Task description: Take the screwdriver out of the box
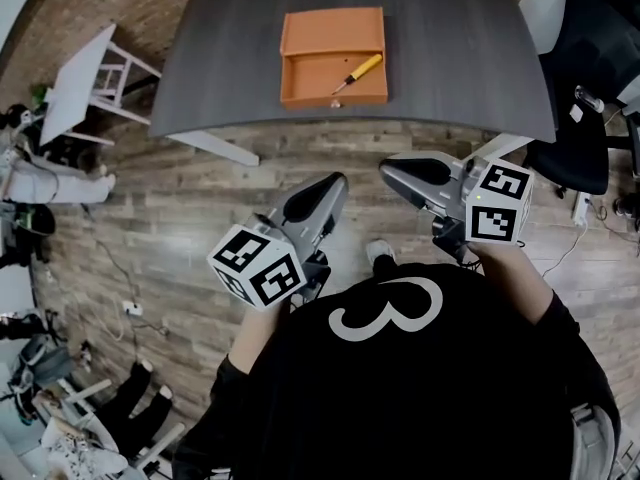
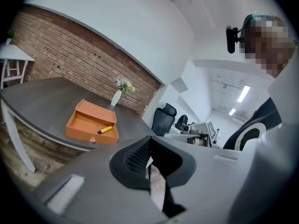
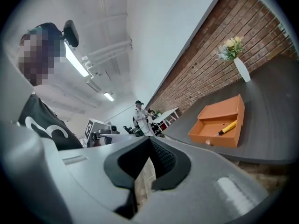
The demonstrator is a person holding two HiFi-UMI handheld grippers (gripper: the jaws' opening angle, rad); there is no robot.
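An open orange box (image 1: 334,56) lies near the front edge of the dark grey table (image 1: 450,58). Inside it is a screwdriver (image 1: 358,72) with a yellow handle, at the box's right side. Both grippers hang over the wooden floor, well short of the table. My left gripper (image 1: 333,182) is shut with nothing in it, and so is my right gripper (image 1: 386,169). From the left gripper view the box (image 2: 91,122) and screwdriver (image 2: 105,130) sit far beyond the closed left gripper (image 2: 148,164). The right gripper view shows the box (image 3: 219,125) and screwdriver (image 3: 227,128) beyond the closed right gripper (image 3: 140,169).
A black office chair (image 1: 585,118) stands right of the table, a small white table (image 1: 80,78) to its left. A white vase of flowers (image 2: 117,97) stands at the table's far side by the brick wall. Cables lie on the floor at left and right.
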